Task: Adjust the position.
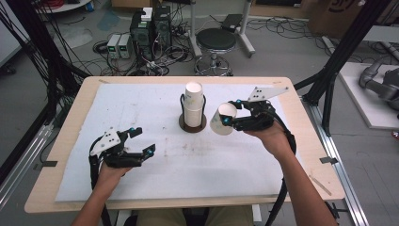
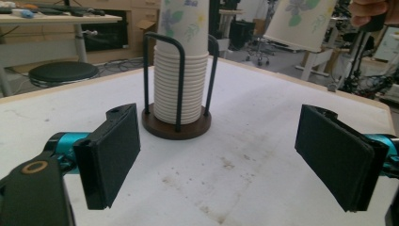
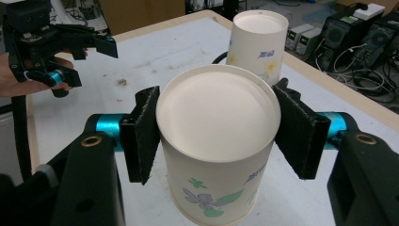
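Paper cup sits between the right gripper pads, pinched at both sides, lifted off the table w/ mouth tilted, at approx 3 o'clock from the cup stack, probably not touching it. Left gripper at 8 o'clock, jaws wide, nothing held.

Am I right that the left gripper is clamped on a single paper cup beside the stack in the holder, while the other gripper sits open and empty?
Not quite: the right gripper clamps the paper cup, as the right gripper view shows. The left gripper is open and empty, beside the stack in the holder.
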Available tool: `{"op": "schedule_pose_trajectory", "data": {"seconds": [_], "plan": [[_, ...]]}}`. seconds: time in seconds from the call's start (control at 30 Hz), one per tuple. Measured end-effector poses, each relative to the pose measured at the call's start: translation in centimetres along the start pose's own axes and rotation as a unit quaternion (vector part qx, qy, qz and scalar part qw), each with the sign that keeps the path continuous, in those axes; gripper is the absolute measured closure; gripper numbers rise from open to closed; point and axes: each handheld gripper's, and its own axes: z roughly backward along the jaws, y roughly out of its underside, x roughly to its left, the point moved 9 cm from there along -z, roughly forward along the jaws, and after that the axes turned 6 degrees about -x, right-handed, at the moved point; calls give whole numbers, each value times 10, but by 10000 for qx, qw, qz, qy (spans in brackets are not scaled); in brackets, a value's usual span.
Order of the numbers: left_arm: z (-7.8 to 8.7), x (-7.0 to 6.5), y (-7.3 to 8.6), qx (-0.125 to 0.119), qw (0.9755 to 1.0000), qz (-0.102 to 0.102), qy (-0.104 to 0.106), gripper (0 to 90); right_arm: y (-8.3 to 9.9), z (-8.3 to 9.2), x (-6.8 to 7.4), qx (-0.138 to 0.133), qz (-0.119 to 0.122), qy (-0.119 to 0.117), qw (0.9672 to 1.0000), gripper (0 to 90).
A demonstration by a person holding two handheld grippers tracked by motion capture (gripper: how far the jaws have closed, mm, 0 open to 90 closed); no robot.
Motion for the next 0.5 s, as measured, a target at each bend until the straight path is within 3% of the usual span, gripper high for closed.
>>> {"op": "schedule_pose_trajectory", "data": {"seconds": [0.27, 0.3, 0.47, 0.5], "plan": [[-9, -21, 0, 71, 9993, -101, 358, 146, 9, -11, 14, -7, 75, -243, 9997, 376], [-13, -28, -1, 100, 9987, -148, 480, 146, 10, -13, 18, -9, 96, -301, 9995, 376], [-21, -40, -4, 108, 9975, -226, 667, 150, 9, -17, 27, -15, 164, -429, 9989, 376], [-26, -46, -6, 118, 9964, -262, 792, 150, 9, -18, 31, -13, 202, -487, 9986, 376]]}}
